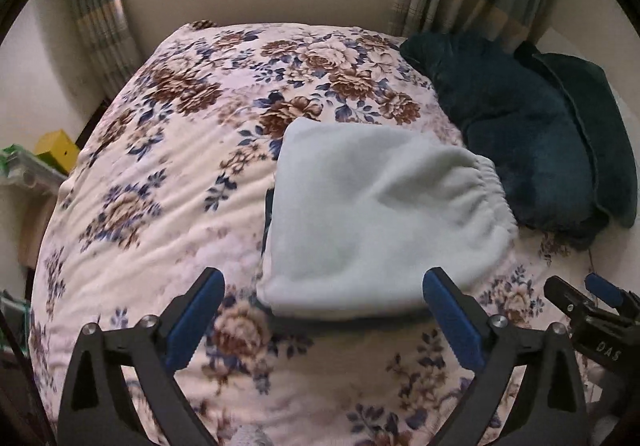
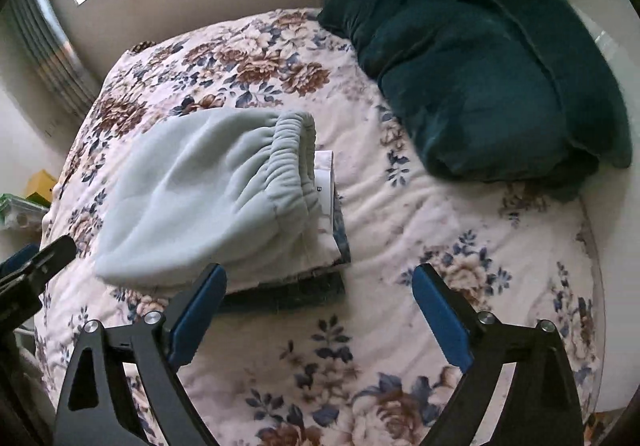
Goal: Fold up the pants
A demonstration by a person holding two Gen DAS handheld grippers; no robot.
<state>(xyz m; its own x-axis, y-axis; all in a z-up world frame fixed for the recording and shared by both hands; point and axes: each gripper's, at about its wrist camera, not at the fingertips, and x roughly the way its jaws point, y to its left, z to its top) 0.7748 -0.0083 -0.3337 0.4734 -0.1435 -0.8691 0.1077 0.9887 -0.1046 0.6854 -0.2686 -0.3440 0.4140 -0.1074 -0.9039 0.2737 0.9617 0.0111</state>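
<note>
Left wrist view: pale blue fleece pants (image 1: 380, 213) folded into a compact bundle on the floral bedspread (image 1: 160, 185), elastic waistband toward the dark teal blanket (image 1: 528, 133) heaped at the right. Left gripper (image 1: 322, 300) spread wide, nothing between the blue pads, near edge of the bundle just beyond the fingertips. A dark layer peeking out beneath the bundle at its left and near edges; unclear whether part of the pants or a separate garment. Right gripper (image 1: 592, 298) entering at the lower right edge, jaw state not readable from here. Right wrist view: same bundle (image 2: 208, 201) left of centre, gathered waistband facing right with a white label showing inside, lying on top of a folded white item and a dark folded item. Right gripper (image 2: 320, 286) also spread wide and empty, held above bare bedspread (image 2: 440, 213) beside the stack. Judged from this: folding essentially complete, both tools released. Next, probably only a tidy-up if anything: squaring the bulging waistband end, which calls for a light pinch at the edge without dragging the stack underneath.
</note>
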